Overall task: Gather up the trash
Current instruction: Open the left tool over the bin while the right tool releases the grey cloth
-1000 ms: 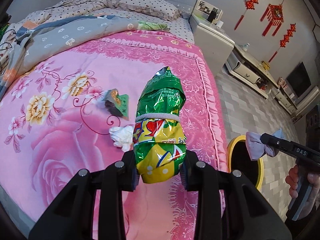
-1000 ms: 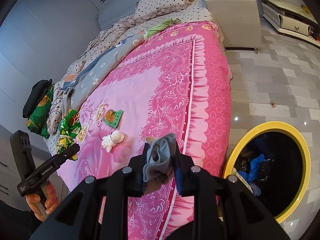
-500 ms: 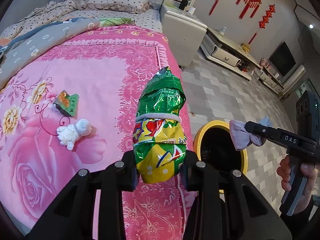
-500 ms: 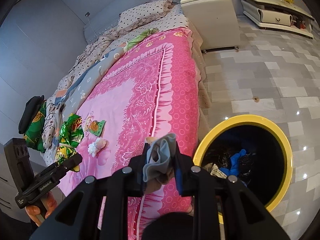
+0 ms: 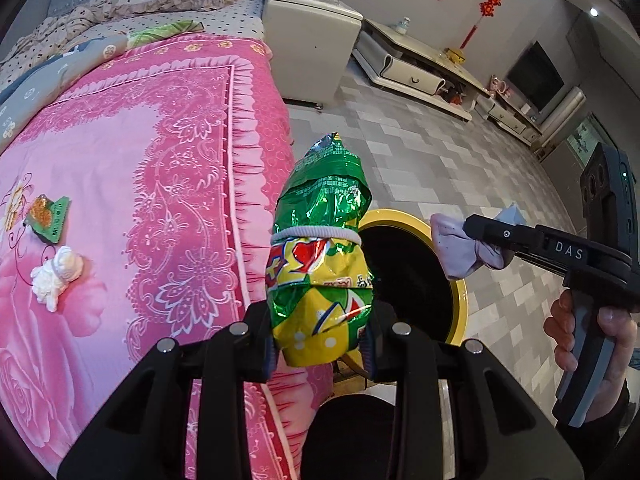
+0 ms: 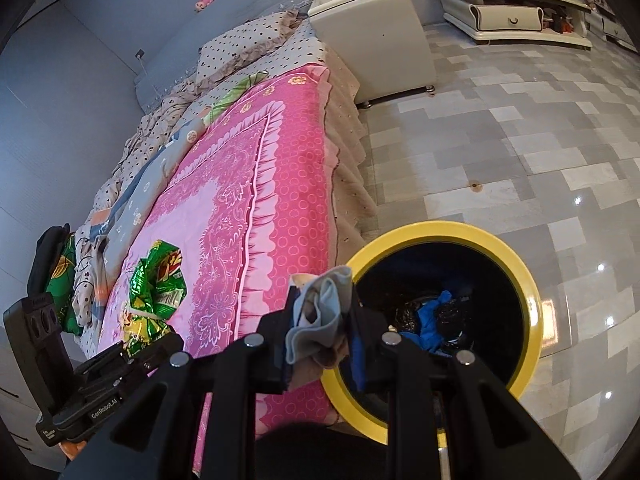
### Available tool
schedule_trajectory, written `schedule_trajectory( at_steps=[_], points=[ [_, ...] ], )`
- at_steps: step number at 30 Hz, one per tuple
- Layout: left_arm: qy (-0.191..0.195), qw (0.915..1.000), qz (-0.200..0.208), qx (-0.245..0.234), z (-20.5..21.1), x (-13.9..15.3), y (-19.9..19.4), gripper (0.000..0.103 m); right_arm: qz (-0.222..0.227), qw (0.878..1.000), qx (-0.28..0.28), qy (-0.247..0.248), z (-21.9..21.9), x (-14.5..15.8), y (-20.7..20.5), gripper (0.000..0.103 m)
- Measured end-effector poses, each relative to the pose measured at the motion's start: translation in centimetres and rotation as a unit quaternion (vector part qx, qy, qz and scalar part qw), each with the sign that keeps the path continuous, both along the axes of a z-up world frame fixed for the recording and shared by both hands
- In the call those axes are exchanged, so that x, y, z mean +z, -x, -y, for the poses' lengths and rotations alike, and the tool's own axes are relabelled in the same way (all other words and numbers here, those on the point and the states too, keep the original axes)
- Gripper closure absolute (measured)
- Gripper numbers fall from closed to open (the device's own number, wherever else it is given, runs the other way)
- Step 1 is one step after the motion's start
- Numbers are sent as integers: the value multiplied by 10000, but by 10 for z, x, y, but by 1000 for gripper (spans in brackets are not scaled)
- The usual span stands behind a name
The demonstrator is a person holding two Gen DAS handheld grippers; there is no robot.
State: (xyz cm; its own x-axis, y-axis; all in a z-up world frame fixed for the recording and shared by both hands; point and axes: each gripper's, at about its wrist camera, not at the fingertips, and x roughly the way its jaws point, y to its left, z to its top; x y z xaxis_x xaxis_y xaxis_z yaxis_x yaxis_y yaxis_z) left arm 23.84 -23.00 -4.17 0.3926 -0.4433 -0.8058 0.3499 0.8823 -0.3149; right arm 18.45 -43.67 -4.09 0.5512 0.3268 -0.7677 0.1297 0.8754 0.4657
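My left gripper (image 5: 320, 344) is shut on a crumpled green and yellow snack bag (image 5: 324, 256) and holds it upright over the bed's right edge, just left of the yellow-rimmed black trash bin (image 5: 460, 304). My right gripper (image 6: 320, 344) is shut on a crumpled grey tissue (image 6: 320, 316) at the bin's (image 6: 532, 304) left rim. The right gripper with its tissue (image 5: 460, 248) also shows in the left wrist view, above the bin. A white tissue wad (image 5: 56, 276) and a small green wrapper (image 5: 46, 216) lie on the pink bedspread (image 5: 160, 184).
The bin holds blue and dark trash (image 6: 432, 316). A white nightstand (image 6: 372, 40) stands by the bed's head, a low white TV cabinet (image 6: 512, 12) along the far wall. Pillows and a grey quilt (image 6: 152, 184) lie at the bed's far side. Grey tiled floor (image 6: 520, 140) surrounds the bin.
Both grippers have swung right, from over the bed toward the bin, each still holding its trash. The bin now sits much closer under both.
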Motion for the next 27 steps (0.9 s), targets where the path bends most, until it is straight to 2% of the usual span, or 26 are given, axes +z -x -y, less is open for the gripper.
schedule_trajectory(
  at_steps=[19,27],
  points=[
    [-208,9972,-423,-574,88,-62,-13,73,-461,9968,-644,-60,61,-56,-12,82],
    [-249,9962,-440,-707,106,-71,-11,72,-499,9952,-842,0,77,-63,-10,81]
  ],
)
